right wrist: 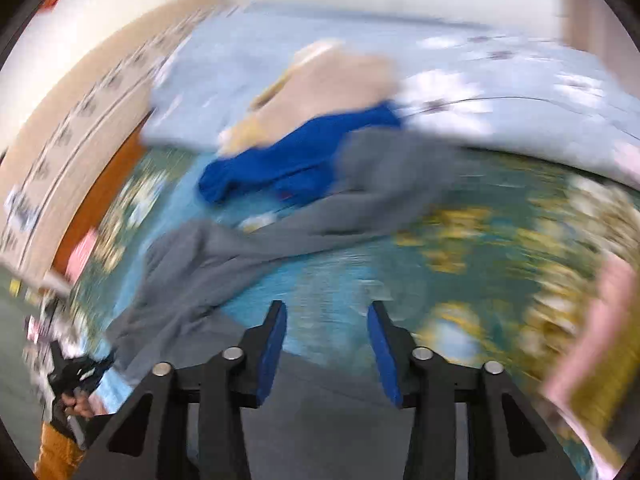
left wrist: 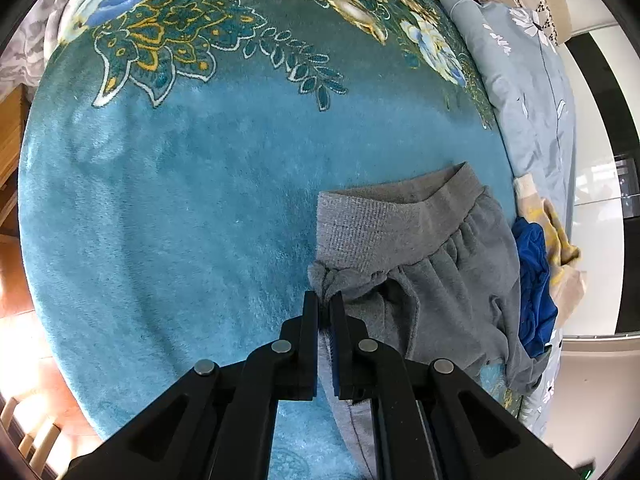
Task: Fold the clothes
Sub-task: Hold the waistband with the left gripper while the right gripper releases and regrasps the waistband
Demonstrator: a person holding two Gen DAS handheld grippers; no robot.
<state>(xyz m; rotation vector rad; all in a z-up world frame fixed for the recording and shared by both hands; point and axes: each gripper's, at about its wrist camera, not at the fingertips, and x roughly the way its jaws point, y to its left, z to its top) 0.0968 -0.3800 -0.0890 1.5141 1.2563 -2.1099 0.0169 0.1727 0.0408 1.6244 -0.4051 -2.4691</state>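
Grey sweatpants (left wrist: 424, 248) lie on a teal floral blanket (left wrist: 180, 200), waistband up and to the right. My left gripper (left wrist: 325, 300) is shut on a bunched fold of the grey fabric just below the waistband's left corner. In the blurred right wrist view the grey sweatpants (right wrist: 248, 256) stretch across the blanket (right wrist: 460, 272). My right gripper (right wrist: 327, 312) is open and empty above grey fabric at the bottom of that view. My left gripper (right wrist: 76, 372) shows at the lower left there.
A blue garment (left wrist: 534, 292) and a beige-yellow one (left wrist: 560, 248) lie beside the pants at the right, also in the right wrist view, blue (right wrist: 304, 156) and beige (right wrist: 332, 80). A pale blue floral duvet (left wrist: 532, 92) lies beyond. A wooden bed frame (left wrist: 10, 148) is at the left.
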